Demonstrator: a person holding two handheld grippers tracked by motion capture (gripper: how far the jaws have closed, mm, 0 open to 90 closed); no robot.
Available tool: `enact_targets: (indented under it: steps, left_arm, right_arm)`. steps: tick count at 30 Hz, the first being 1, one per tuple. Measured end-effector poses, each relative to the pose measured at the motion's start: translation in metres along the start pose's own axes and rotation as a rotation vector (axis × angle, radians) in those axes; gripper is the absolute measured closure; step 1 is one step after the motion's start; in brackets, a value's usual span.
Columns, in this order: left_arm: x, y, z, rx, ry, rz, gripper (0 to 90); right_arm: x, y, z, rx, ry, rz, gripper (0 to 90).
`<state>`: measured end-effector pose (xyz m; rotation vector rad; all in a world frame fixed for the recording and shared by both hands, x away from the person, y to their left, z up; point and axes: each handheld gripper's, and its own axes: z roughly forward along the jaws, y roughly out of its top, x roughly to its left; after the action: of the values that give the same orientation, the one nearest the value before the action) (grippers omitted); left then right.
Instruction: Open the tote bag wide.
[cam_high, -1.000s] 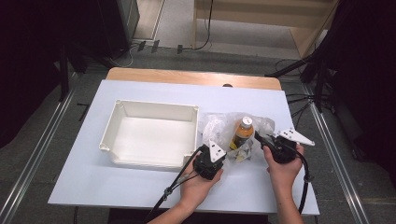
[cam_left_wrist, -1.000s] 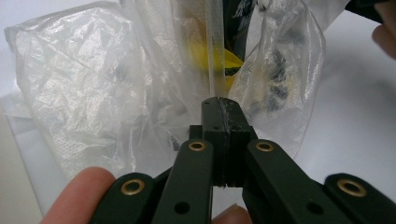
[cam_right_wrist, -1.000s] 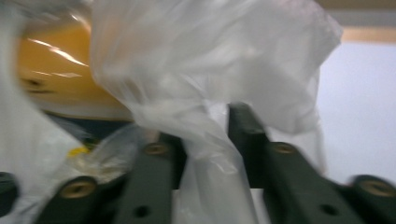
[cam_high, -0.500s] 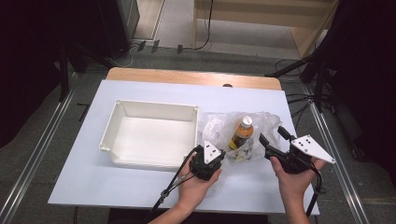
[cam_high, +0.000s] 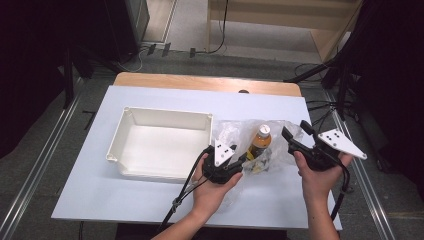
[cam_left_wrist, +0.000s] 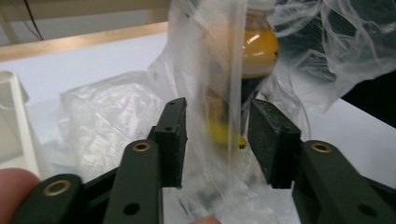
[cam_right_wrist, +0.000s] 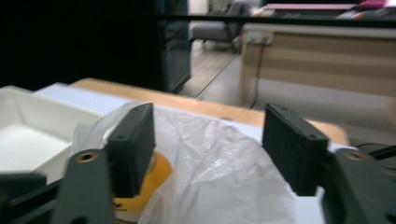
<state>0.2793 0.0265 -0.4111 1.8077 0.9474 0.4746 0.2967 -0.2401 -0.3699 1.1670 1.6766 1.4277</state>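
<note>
A clear plastic bag (cam_high: 232, 132) lies crumpled on the white table with a bottle of orange drink (cam_high: 260, 140) inside it. My left gripper (cam_high: 243, 159) sits at the bag's near left edge. Its jaws have just been opening, and a loose fold of the bag (cam_left_wrist: 219, 70) hangs between the parted pads, in front of the bottle (cam_left_wrist: 259, 51). My right gripper (cam_high: 295, 129) hovers at the bag's right side. Its jaws stand wide and have just been closing a little. Below and beyond them are the bag (cam_right_wrist: 219, 172) and the bottle (cam_right_wrist: 156, 175), neither touched by the pads.
A white rectangular tray (cam_high: 160, 117) stands to the left of the bag, and its corner (cam_left_wrist: 11, 93) is close to my left gripper. A wooden strip (cam_high: 205, 82) borders the table's far edge. Cables trail from both grippers toward the near edge.
My right gripper has drawn back to the right and risen off the bag with wider jaws. My left gripper has opened from shut and lifted slightly.
</note>
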Motion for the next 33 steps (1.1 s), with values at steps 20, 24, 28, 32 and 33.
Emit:
enact_targets:
  steps: [20, 24, 28, 32, 33]
  left_arm:
    - [-0.011, -0.035, 0.028, 0.174, -0.026, 0.039, 90.0]
    - [-0.013, -0.047, 0.034, 0.212, -0.006, 0.062, 90.0]
    - [-0.012, -0.053, 0.034, 0.228, -0.001, 0.069, 90.0]
    - [-0.013, -0.055, 0.033, 0.249, 0.005, 0.077, 90.0]
    - [-0.013, -0.056, 0.033, 0.257, 0.006, 0.079, 90.0]
  right_arm:
    - [-0.001, -0.069, 0.056, 0.306, 0.069, 0.063, 90.0]
    - [-0.002, -0.083, 0.063, 0.395, 0.055, 0.068, 90.0]
    - [-0.005, -0.096, 0.065, 0.448, 0.029, 0.089, 90.0]
    - [-0.010, -0.105, 0.066, 0.494, 0.019, 0.116, 90.0]
    - [-0.011, -0.106, 0.066, 0.500, 0.016, 0.124, 90.0]
